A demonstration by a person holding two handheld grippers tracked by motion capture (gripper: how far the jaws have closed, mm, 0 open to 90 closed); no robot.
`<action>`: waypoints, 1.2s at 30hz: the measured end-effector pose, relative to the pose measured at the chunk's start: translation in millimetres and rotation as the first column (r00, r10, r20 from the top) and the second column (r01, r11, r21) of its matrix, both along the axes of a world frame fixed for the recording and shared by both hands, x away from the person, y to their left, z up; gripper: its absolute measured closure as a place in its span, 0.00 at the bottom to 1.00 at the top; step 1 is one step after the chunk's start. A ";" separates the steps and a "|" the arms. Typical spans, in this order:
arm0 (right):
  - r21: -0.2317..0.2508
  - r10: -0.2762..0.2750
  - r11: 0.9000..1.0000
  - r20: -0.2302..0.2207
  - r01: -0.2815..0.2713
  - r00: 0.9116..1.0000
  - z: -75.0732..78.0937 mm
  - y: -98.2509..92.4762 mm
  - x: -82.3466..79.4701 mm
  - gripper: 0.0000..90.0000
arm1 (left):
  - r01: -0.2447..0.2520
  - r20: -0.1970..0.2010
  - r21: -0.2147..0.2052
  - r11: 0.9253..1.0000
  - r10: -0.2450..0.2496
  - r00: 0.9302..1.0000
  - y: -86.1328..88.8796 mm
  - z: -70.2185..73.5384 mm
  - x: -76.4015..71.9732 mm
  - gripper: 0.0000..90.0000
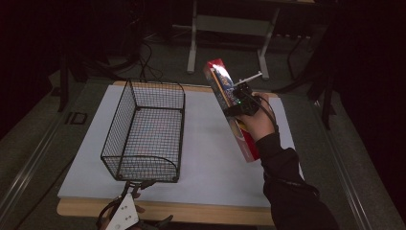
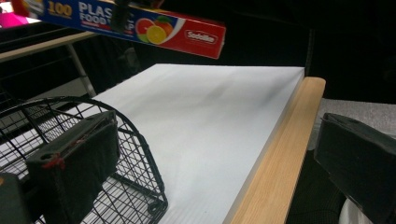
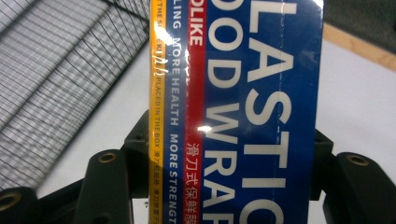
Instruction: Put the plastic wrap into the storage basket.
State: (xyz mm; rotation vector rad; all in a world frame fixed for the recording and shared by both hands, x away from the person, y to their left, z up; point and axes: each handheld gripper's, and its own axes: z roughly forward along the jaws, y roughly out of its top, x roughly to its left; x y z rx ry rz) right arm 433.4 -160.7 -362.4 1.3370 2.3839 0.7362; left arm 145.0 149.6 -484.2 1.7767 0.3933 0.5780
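One box of plastic food wrap (image 1: 230, 108) clamped in my right hand-held gripper (image 1: 238, 101) above the desk (image 1: 210, 158), left hand-held gripper (image 1: 135, 186) spread at the wire basket (image 1: 143, 132); I'd lower it lengthwise.

A flat white rectangular board (image 1: 210, 158) lies on the light wooden worktop (image 1: 191, 212) and covers nearly all of it, so the wood shows as a narrow strip along the near edge and a thin line at the far edge. Around the worktop is grey carpeted floor (image 1: 28, 139), with a small dark rectangular plate (image 1: 76, 118) set into it just off the left side and a pale strip (image 1: 345, 167) running along the right side. Beyond the far edge stands a grey metal table frame (image 1: 230, 24) on two legs, with black cables (image 1: 148, 62) lying loose on the floor to its left, and the surroundings farther back are dark.
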 end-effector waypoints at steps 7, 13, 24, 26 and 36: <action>0.010 0.020 1.000 0.021 -0.020 1.000 14.9 17.3 0.0 0.44 | 0.000 0.002 0.003 1.000 0.000 1.000 -0.3 0.0 -0.6 0.01; 0.016 0.029 0.999 0.041 -0.030 0.999 26.4 33.8 0.9 0.44 | 0.009 0.003 -0.002 1.000 -0.009 1.000 -0.9 0.2 -1.1 0.01; 0.018 0.077 0.997 0.056 -0.078 0.995 38.6 68.8 -0.8 0.44 | 0.014 0.008 0.004 1.000 -0.014 1.000 -1.1 0.1 -1.4 0.01; 0.020 0.080 0.996 0.062 -0.082 0.995 41.2 75.2 -1.3 0.44 | 0.011 0.008 0.004 1.000 -0.011 1.000 -0.9 0.1 -1.2 0.01; 0.020 0.130 0.991 0.086 -0.133 0.988 51.0 109.9 -5.1 0.44 | 0.021 0.009 0.019 1.000 -0.021 1.000 -2.9 -0.8 -2.2 0.01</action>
